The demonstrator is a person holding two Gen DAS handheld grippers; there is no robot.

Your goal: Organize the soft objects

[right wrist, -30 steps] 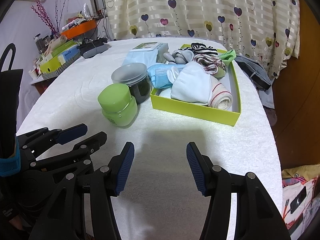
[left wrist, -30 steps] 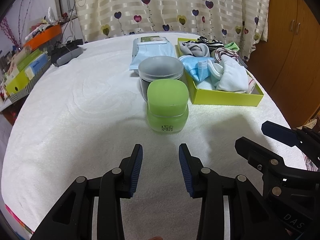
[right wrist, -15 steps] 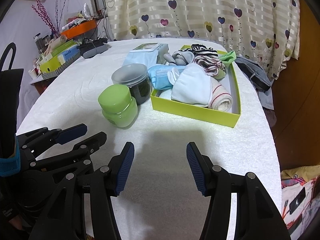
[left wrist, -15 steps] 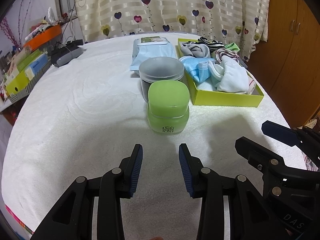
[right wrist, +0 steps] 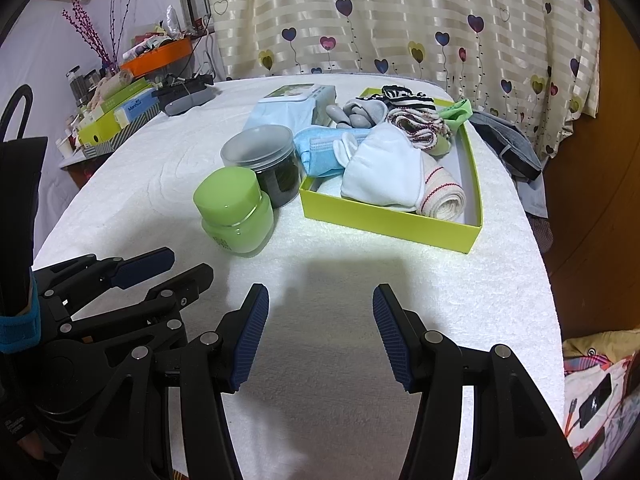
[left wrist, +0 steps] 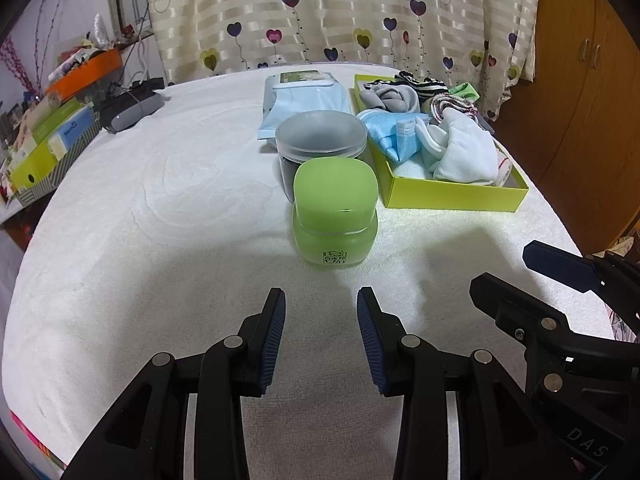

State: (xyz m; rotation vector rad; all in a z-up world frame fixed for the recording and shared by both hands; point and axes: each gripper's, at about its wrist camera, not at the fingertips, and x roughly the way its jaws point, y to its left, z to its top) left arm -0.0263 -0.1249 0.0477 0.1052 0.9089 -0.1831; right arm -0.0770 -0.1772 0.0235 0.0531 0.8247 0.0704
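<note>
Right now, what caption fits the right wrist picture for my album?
Open right gripper hovers over the white towel, facing a green jar and a lime box of soft cloths.

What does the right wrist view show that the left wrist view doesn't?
Right wrist only: the beige roll lying in the box in full, and dark clothing off the table's far edge. Left wrist only: the wooden cabinet. Both: green jar, dark jar, green box, both grippers open, left gripper, right gripper.
</note>
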